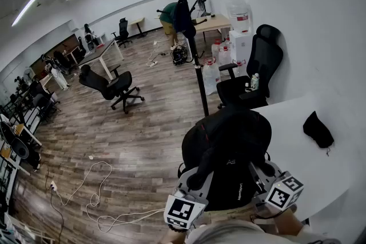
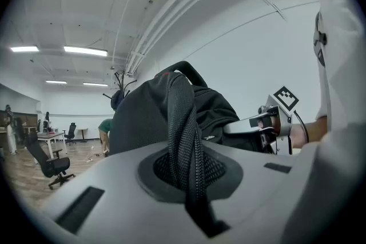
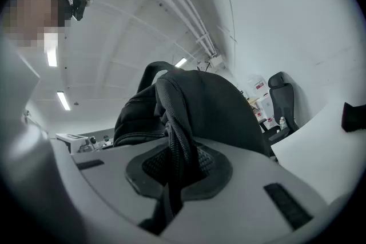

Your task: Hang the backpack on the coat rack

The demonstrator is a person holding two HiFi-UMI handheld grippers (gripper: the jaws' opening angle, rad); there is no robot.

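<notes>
— Entry one, backpack [image 1: 229, 151]: where do we have it?
— Aloft in front of us, above the floor and the edge of the white table [image 1: 311, 171]. Our left gripper [image 2: 187, 174] is clamped on a mesh strap [image 2: 183, 123], and our right gripper [image 3: 174, 171] on the second strap [image 3: 171, 117].
— Heading?
— Its long axis runs away from us, handle loop [image 2: 191, 70] at the far end, towards the coat rack [image 1: 194, 48], well apart.
— In the way?
— We list a black office chair [image 1: 254, 71] just beside the pole, water jugs [image 1: 222, 54] near its base and a dark bundle [image 1: 318, 130] on the table.
</notes>
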